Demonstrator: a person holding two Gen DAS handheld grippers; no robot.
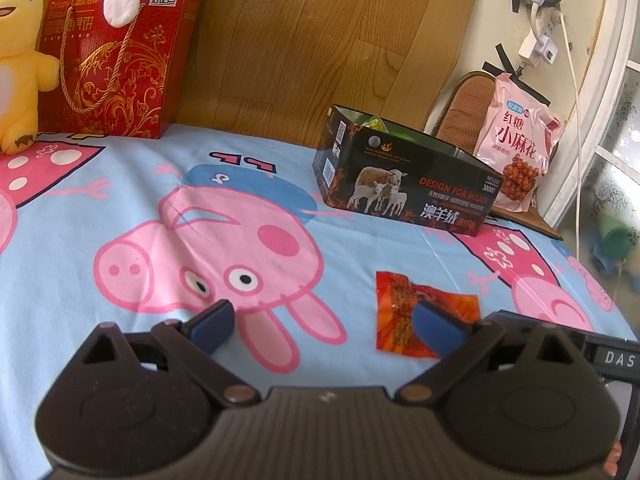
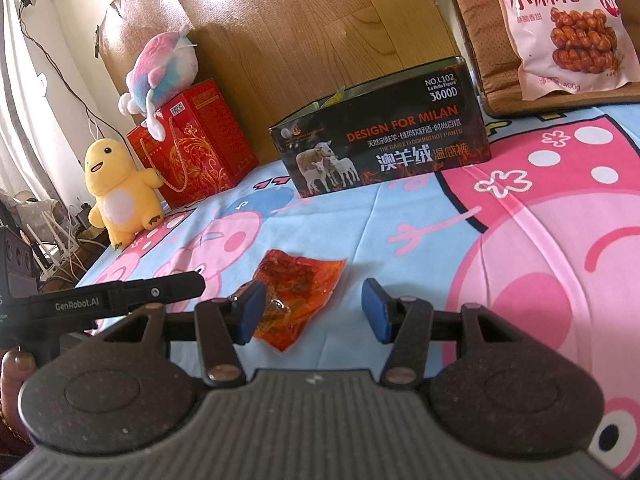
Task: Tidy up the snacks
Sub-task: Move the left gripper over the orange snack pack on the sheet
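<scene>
Red snack packet [image 2: 301,295] lies flat on the cartoon bedsheet [image 2: 400,280], short of the black box [image 2: 380,140]. Right gripper [image 2: 314,312] and left gripper [image 1: 324,328] both released, empty. Risk: pads could skid over the flat foil or pinch sheet.

Bright daylight, warm cast. Glare patches on wooden board [image 2: 320,20], upper part, right wrist view. Window [image 1: 616,152] at right edge of left wrist view blown out. Soft shadows under black box [image 1: 404,184] on bedsheet [image 1: 120,200]. Strong fisheye bowing, dark corners. Focus sharp mid-frame, softer at edges.
</scene>
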